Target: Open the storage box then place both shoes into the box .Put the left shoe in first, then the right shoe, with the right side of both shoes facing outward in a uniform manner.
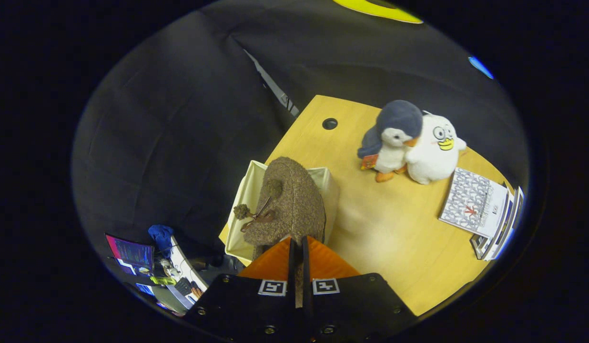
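A brown fuzzy shoe [289, 200] with pompoms and a small bow hangs toe-away just ahead of my fingers. My gripper [298, 245] is shut on its near edge, the fingers almost touching. The shoe is held above a cream fabric storage box [242, 205] that stands open at the corner of the wooden table [394, 228]. The shoe covers most of the box's opening, so its inside is hidden.
Two plush toys, a blue penguin [392, 138] and a white duck [435, 150], stand at the table's far side. A stack of booklets [480, 205] lies to the right. A cable hole [330, 124] is behind the box. A cluttered desk [166, 271] is below, left.
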### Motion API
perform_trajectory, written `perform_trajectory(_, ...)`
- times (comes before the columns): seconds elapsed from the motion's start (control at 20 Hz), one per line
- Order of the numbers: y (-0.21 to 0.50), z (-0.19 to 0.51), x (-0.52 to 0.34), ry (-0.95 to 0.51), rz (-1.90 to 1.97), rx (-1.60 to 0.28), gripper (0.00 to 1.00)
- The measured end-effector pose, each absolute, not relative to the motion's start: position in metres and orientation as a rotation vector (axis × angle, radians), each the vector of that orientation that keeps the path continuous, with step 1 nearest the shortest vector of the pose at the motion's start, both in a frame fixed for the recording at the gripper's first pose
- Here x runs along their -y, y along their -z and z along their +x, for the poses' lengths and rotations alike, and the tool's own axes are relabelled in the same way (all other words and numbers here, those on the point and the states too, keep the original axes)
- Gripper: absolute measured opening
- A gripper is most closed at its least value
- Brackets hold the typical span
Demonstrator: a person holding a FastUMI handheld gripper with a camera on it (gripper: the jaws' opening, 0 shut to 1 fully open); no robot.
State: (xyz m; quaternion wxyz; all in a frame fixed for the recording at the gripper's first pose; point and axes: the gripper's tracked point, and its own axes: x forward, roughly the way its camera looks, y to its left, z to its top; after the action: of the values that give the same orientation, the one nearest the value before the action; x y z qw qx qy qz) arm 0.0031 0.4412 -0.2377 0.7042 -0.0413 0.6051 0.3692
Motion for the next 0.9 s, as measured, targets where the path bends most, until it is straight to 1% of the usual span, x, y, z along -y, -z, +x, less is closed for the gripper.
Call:
perform_trajectory(0.15,0.267,0.005,-0.474,-0.847,-0.17,-1.37,0.06)
perform_trajectory(0.25,0.28,-0.011,-0.493,-0.873,-0.171,-1.416,0.06)
perform_trajectory(0.4,0.29,-0.014,-0.503,-0.892,-0.212,-1.406,0.06)
perform_trajectory(0.55,0.286,-0.012,-0.503,-0.891,-0.238,-1.371,0.06)
perform_trajectory(0.6,0.286,-0.009,-0.503,-0.886,-0.246,-1.355,0.01)
perform_trajectory(0.9,0.262,0.012,-0.483,-0.826,-0.186,-1.225,0.01)
